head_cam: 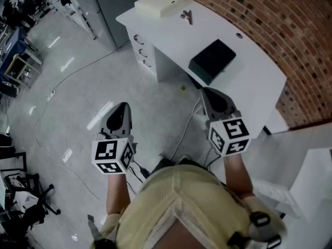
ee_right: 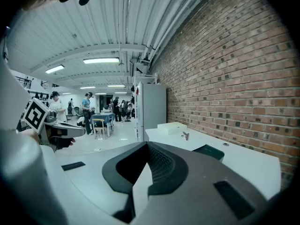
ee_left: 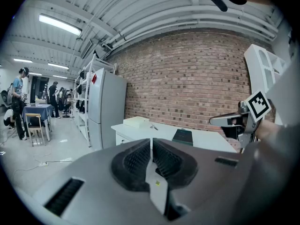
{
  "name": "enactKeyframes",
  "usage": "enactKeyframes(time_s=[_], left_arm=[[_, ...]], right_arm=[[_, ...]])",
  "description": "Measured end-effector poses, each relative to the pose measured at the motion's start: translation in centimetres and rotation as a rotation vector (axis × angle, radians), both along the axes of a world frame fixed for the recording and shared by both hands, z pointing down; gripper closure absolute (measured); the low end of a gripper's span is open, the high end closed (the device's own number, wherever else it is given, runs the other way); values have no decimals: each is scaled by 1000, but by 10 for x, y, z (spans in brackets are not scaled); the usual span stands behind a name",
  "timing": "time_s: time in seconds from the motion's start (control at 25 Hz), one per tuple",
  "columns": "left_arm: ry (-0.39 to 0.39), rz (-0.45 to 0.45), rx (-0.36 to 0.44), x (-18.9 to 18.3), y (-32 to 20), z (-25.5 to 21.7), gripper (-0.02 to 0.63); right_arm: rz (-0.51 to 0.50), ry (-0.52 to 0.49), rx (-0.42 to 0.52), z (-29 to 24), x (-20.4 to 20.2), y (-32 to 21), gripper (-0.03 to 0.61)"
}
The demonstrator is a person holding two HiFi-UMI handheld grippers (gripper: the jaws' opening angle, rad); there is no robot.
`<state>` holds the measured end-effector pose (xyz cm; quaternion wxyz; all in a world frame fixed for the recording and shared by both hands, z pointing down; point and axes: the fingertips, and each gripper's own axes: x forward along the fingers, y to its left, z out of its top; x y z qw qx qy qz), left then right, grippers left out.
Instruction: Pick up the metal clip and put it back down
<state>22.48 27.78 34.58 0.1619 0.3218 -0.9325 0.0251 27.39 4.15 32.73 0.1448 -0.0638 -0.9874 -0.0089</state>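
Observation:
The small metal clip [head_cam: 187,16] lies on the white desk [head_cam: 249,61] near its far end, beside a cream box; it shows too in the left gripper view [ee_left: 153,127] and the right gripper view [ee_right: 185,135]. My left gripper [head_cam: 120,111] hangs over the floor, well short of the desk, jaws shut with nothing between them. My right gripper [head_cam: 215,98] is held at the desk's near edge, close to a dark box, also shut and empty. Both point slightly downward toward the desk.
A cream box [head_cam: 159,3] sits at the desk's far end, and a dark green box [head_cam: 211,60] at its middle. Drawers [head_cam: 141,51] face the floor side. A brick wall [head_cam: 280,19] runs behind the desk. Cables [head_cam: 57,87] trail across the shiny floor. People stand far off [ee_left: 18,97].

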Motion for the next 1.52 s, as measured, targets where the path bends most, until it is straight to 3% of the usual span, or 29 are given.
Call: enactKeyframes(time_s=[0.32, 0.56, 1.0, 1.16, 1.52], left_arm=[[15, 8, 0, 3, 21, 8, 597], [-16, 15, -68, 5, 37, 10, 597], [25, 52, 15, 7, 76, 15, 597], [73, 88, 85, 0, 70, 17, 604], [77, 86, 63, -60, 51, 24, 604]], right_arm=[[-13, 6, -38, 4, -4, 20, 575], [-42, 23, -33, 9, -11, 45, 575], [-40, 19, -30, 19, -22, 83, 574], [-40, 18, 15, 14, -34, 83, 574], [-34, 34, 45, 23, -99, 60, 574]])
